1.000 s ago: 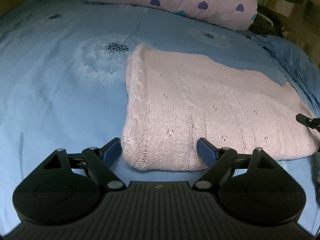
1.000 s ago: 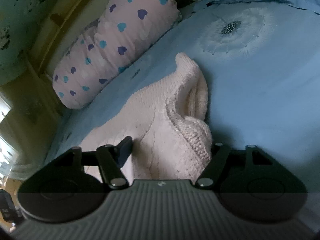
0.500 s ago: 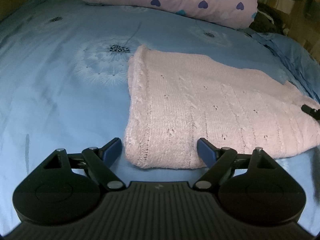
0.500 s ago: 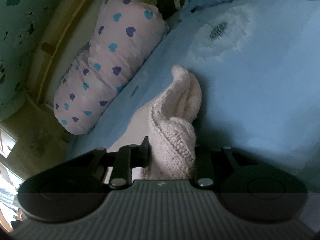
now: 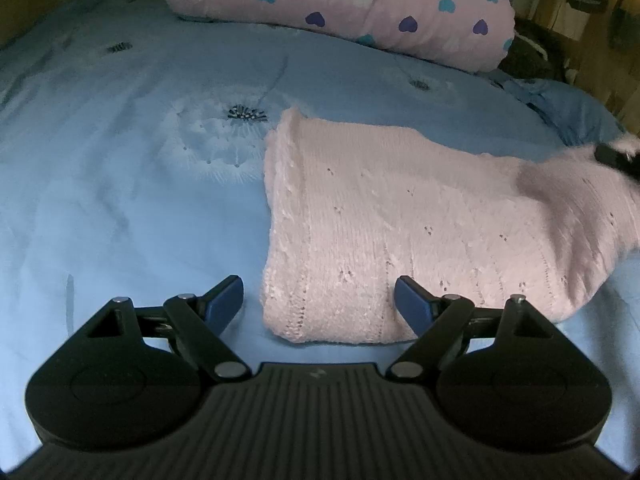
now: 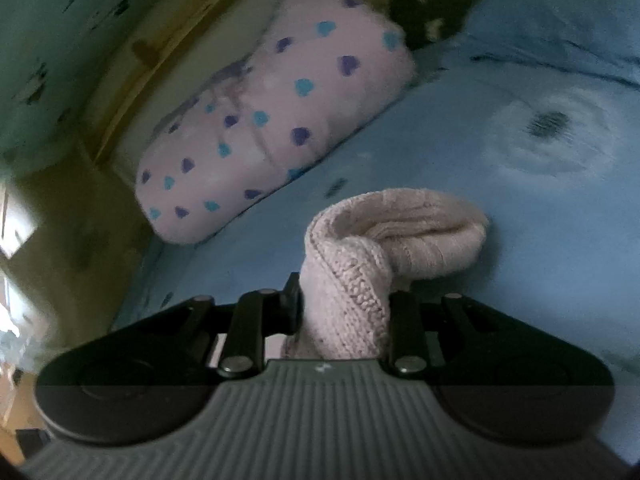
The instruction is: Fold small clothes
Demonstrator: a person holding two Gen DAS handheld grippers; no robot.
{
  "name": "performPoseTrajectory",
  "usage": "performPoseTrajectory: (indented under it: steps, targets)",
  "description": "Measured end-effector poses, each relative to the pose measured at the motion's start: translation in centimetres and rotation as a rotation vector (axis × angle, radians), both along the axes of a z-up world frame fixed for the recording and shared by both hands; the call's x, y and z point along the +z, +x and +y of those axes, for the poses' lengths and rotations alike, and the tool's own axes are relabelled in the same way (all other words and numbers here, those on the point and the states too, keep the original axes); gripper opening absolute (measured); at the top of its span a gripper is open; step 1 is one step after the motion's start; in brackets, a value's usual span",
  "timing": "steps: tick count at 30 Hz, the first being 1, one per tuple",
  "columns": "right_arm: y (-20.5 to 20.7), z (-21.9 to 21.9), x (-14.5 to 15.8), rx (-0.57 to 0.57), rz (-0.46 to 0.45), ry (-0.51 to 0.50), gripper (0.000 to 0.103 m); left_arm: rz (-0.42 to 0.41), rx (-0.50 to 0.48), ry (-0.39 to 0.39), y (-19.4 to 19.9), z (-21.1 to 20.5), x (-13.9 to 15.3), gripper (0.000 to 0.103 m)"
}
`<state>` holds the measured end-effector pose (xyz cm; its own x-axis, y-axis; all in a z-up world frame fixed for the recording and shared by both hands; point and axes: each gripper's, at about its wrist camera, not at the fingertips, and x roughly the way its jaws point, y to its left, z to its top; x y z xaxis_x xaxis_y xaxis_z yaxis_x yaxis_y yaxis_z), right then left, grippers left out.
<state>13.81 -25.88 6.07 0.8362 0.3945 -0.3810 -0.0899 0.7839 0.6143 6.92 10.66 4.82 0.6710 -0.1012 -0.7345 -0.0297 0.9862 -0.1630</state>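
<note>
While the pink knit sweater [image 5: 404,236] lies on the blue dandelion-print bedsheet [image 5: 120,184], the right gripper [image 6: 344,312] pinches its bunched, apparently lifted corner; the left gripper [image 5: 318,300] gapes beside the hem, heart-print pillow [image 5: 340,4] behind.

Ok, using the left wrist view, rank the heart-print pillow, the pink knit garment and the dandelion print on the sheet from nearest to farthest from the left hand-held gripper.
1. Pink knit garment: its near edge lies just ahead of the open left hand-held gripper, toward its right finger.
2. Dandelion print: farther ahead, slightly left, on the blue sheet.
3. Heart-print pillow: farthest, at the head of the bed.
</note>
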Motion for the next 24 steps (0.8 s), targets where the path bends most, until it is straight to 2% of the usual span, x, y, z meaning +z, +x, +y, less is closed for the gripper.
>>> performPoseTrajectory:
  steps: [5,9,12,15,17,19,24]
  targets:
    - [0.7,6.4,3.0,0.118,-0.046,-0.156,0.028,-0.014,0.026,0.021,-0.3,0.7,0.6,0.086]
    - [0.8,12.5,4.1,0.194,-0.084,-0.303,0.028,0.002,0.059,0.050,-0.2,1.6,0.7,0.086]
    - [1.2,17.1,3.1,0.274,-0.074,-0.420,0.028,0.021,0.084,0.051,-0.1,2.4,0.5,0.086]
    - [1.8,20.5,0.7,0.345,-0.023,-0.526,0.026,0.029,0.097,0.034,-0.1,3.1,0.5,0.086]
    - [2.1,21.7,-1.0,0.369,0.013,-0.557,0.026,0.029,0.108,0.038,-0.2,3.5,0.6,0.086]
    - [1.9,22.0,-1.7,0.372,-0.004,-0.566,0.026,0.027,0.121,0.042,-0.3,3.8,0.7,0.086]
    - [2.0,21.9,-1.0,0.356,-0.005,-0.524,0.025,0.020,0.149,0.026,-0.7,4.7,1.2,0.086]
